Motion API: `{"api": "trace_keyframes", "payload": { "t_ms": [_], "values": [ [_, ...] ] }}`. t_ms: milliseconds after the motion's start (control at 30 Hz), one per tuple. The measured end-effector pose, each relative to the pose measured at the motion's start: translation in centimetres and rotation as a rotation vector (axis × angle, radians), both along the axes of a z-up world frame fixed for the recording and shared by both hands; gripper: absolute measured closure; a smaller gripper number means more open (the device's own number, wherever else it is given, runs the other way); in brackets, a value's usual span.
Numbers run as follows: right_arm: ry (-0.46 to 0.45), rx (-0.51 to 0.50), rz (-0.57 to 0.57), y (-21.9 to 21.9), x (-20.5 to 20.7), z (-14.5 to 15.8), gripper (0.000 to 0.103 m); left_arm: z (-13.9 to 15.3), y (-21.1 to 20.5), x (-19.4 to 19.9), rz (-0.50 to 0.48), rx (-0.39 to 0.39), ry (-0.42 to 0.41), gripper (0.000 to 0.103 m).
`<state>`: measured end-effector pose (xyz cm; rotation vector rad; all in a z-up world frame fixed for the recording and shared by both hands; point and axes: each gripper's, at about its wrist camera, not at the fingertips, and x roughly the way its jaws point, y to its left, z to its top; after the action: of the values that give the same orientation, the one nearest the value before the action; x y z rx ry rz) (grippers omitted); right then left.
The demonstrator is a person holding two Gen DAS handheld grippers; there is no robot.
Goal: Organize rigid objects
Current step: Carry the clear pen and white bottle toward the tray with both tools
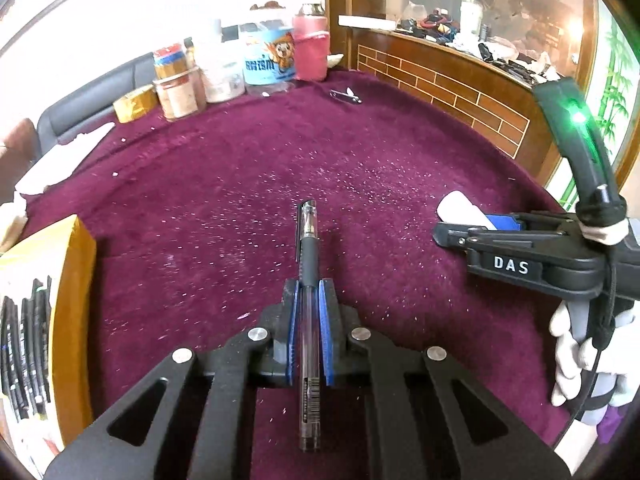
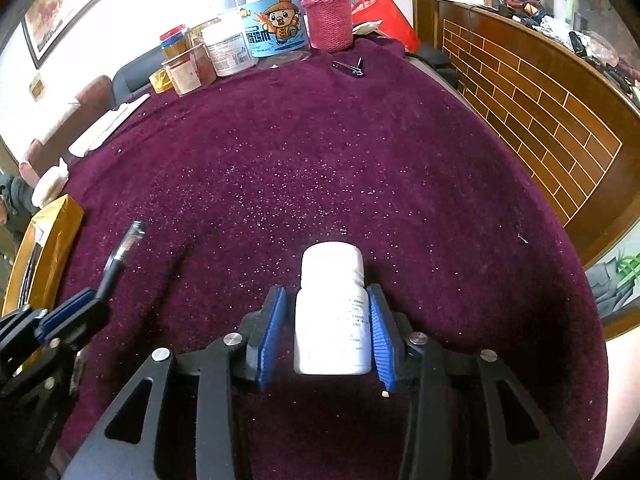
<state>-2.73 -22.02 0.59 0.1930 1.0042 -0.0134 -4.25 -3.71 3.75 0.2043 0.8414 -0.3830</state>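
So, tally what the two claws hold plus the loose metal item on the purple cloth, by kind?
Pens: 1, pen in the left claw
Bottles: 1, white bottle in the right claw
Nail clippers: 1, nail clipper near the far jars
Total: 3

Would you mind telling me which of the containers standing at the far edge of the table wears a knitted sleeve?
The pink metal-capped flask, rightmost in the row; the blue cartoon-labelled jar and the white tub beside it have only printed labels.

The right claw [image 1: 442,236] carries a white "DAS" label on its black body. Print on the white bottle [image 2: 334,312] and the pen [image 1: 309,320] barcode is illegible.
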Motion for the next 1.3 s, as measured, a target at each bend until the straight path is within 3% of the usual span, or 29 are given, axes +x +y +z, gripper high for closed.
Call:
{"api": "trace_keyframes", "payload": {
  "t_ms": [233,833,1233,1300],
  "values": [
    [-0.008,-0.026,0.007,0.7,-0.1,-0.1,0.056,0.5,0.4,-0.7,0.018,0.024,-0.022,0.096],
    [-0.014,-0.041,0.017,1.0,-0.3,-0.2,0.056,0.6,0.2,-1.6,0.017,0.041,-0.03,0.096],
    [-0.008,-0.049,0.012,1.0,-0.3,-0.2,0.056,0.6,1.1,-2.0,0.015,0.01,-0.009,0.096],
    [-0.012,-0.046,0.009,0.9,-0.4,-0.2,0.06,0.7,1.5,-2.3,0.018,-0.002,-0.008,0.096]
  ]
}}
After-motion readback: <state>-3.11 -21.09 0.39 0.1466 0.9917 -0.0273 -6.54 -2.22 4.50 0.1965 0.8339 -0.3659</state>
